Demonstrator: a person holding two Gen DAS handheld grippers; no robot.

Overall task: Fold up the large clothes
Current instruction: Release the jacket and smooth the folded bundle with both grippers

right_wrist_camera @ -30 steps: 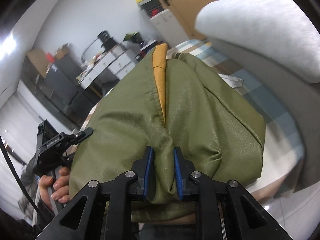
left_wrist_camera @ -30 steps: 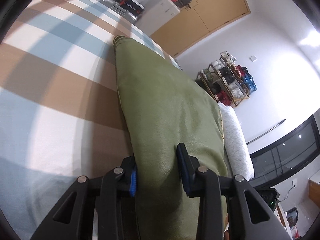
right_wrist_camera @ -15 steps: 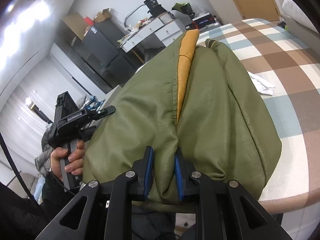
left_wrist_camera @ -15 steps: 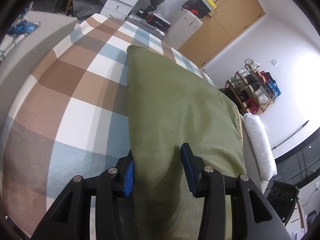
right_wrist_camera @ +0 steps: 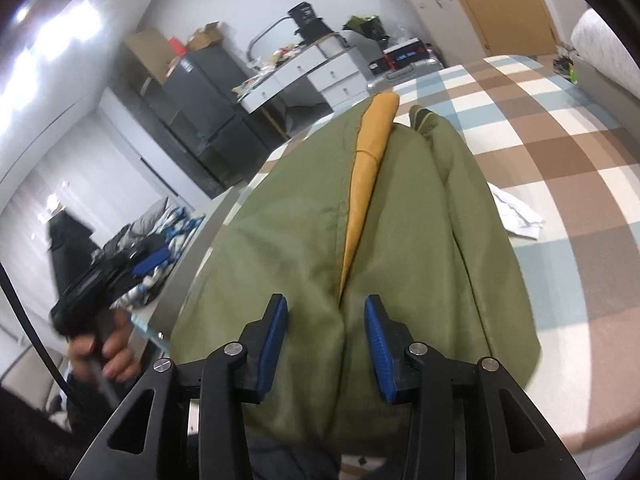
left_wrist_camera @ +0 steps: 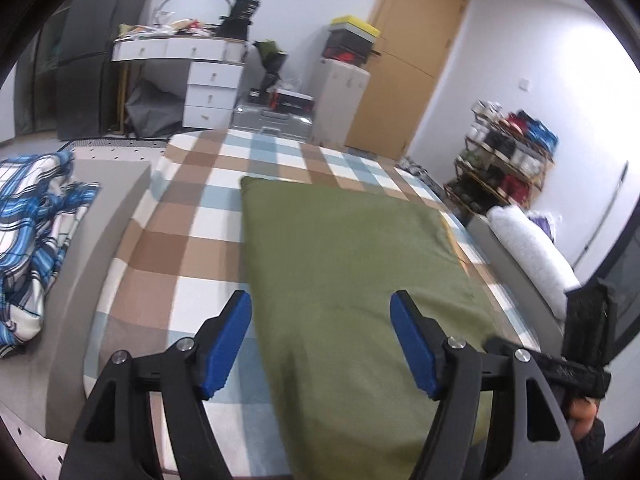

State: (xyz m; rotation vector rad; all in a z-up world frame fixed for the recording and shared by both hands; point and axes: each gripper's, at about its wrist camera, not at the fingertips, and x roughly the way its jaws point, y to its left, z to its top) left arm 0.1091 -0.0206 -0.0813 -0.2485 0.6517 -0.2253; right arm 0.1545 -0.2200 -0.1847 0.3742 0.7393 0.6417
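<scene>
An olive green jacket lies folded lengthwise on the checked bed. In the right wrist view the same jacket shows a mustard-yellow lining strip along its middle. My left gripper hovers over the jacket's near end, its jaws opening, blue pads wide apart and clear of the cloth. My right gripper stands over the bunched near edge, its jaws opening too; the fold sits between the pads without being pressed. The left gripper and the hand holding it appear at the left of the right wrist view.
A blue striped cloth lies heaped on the grey surface left of the bed. A white crumpled paper rests on the bedspread beside the jacket. A white pillow lines the right side. Drawers, boxes and a wooden door stand beyond the bed.
Both grippers let go of the jacket: their pads were pinching the cloth and now stand apart. The left gripper rose and rolled level, so the bed and room beyond came into view.
</scene>
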